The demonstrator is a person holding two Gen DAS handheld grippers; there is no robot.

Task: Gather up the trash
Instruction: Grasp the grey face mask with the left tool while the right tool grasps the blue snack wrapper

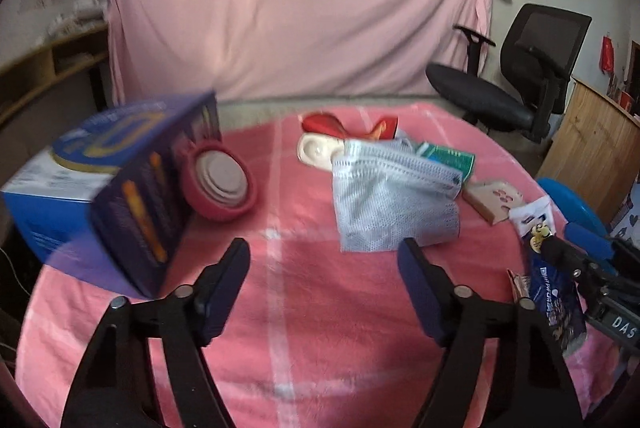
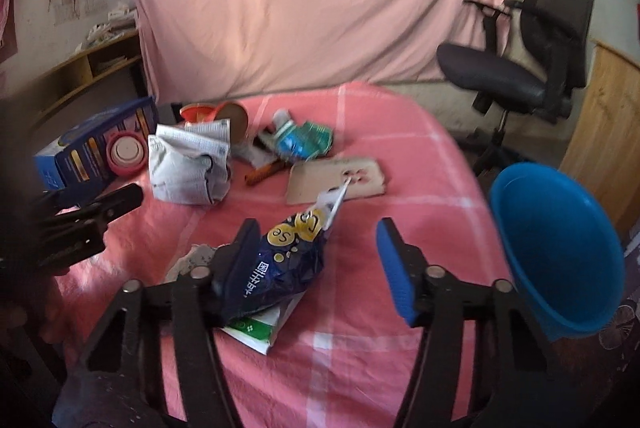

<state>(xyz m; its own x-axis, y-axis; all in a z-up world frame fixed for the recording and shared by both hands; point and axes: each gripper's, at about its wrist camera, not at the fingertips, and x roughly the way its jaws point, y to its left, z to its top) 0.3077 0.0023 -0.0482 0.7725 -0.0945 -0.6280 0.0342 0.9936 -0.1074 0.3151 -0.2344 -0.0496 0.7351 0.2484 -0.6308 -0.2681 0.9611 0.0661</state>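
Observation:
Trash lies on a round table under a pink checked cloth [image 2: 400,156]. My right gripper [image 2: 316,264] is open, its left finger touching a dark blue snack bag [image 2: 280,268] that lies on a green-and-white packet [image 2: 256,328]. My left gripper [image 1: 324,268] is open and empty above the cloth, just short of a grey face mask [image 1: 392,204], which also shows in the right wrist view [image 2: 188,164]. A cardboard piece [image 2: 336,180], a green wrapper [image 2: 304,140] and a red cup [image 2: 224,116] lie behind.
A blue box [image 1: 120,188] with a pink lid [image 1: 220,184] against it stands at the table's left. A blue plastic bin [image 2: 560,252] sits past the right edge. A black office chair [image 2: 528,68] stands at the back right before a pink sheet.

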